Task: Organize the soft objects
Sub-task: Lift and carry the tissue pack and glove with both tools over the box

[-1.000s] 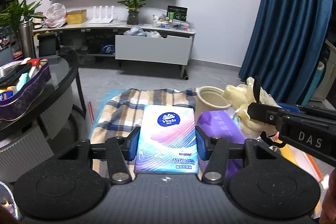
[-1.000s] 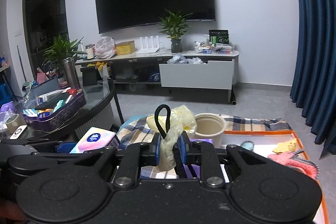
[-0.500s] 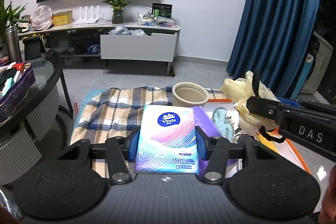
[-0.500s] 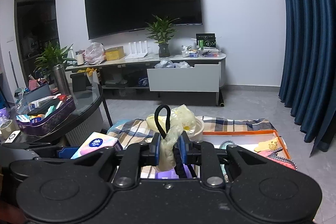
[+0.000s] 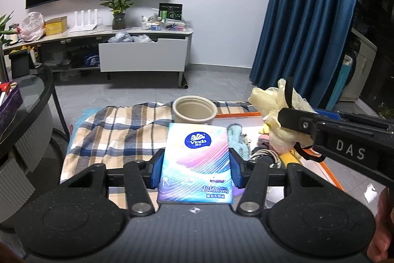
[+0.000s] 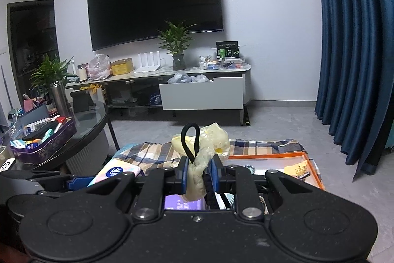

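Several soft items (image 5: 237, 139) in orange tray (image 5: 236, 115) | cup (image 5: 193, 110) empty

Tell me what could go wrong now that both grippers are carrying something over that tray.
The right gripper pinches only a thin fold of the yellow plastic glove with a black hair tie; either might slip out. The left gripper squeezes the soft tissue pack by its sides, so it may buckle or slide. The orange tray already looks crowded.

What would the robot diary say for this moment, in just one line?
left claw: shut on tissue pack | right claw: shut on yellow bag with black loop | below: orange tray, plaid cloth
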`<state>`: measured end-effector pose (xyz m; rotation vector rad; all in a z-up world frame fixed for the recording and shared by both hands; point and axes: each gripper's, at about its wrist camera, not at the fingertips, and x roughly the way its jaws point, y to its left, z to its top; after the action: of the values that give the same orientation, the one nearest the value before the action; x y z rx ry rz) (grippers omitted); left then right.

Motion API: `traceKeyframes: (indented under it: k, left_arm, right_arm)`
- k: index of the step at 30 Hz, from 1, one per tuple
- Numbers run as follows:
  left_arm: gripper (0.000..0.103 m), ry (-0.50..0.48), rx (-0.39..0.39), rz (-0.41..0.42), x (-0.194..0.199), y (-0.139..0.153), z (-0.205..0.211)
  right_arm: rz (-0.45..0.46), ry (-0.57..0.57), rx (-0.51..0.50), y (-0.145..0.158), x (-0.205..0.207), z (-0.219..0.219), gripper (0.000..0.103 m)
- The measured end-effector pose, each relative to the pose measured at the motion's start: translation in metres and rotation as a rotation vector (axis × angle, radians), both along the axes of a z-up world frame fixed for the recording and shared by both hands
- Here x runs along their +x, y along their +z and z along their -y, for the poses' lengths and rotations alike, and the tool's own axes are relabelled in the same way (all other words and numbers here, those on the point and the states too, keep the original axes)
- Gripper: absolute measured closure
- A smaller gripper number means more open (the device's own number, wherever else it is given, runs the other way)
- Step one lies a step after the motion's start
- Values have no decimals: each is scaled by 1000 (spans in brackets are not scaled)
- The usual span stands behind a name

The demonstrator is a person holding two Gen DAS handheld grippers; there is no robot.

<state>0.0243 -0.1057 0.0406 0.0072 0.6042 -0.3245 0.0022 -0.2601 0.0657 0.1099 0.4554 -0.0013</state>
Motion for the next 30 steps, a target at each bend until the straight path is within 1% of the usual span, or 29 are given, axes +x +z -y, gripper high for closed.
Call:
traceKeyframes:
  k: [15, 30]
  left_arm:
    - [50, -86, 13, 7, -2, 0, 32]
    - [50, -157, 14, -13, 4, -6, 55]
  right_arm:
    - [2, -74, 6, 0, -13, 32, 79]
    - [-11, -143, 14, -6, -20, 62, 79]
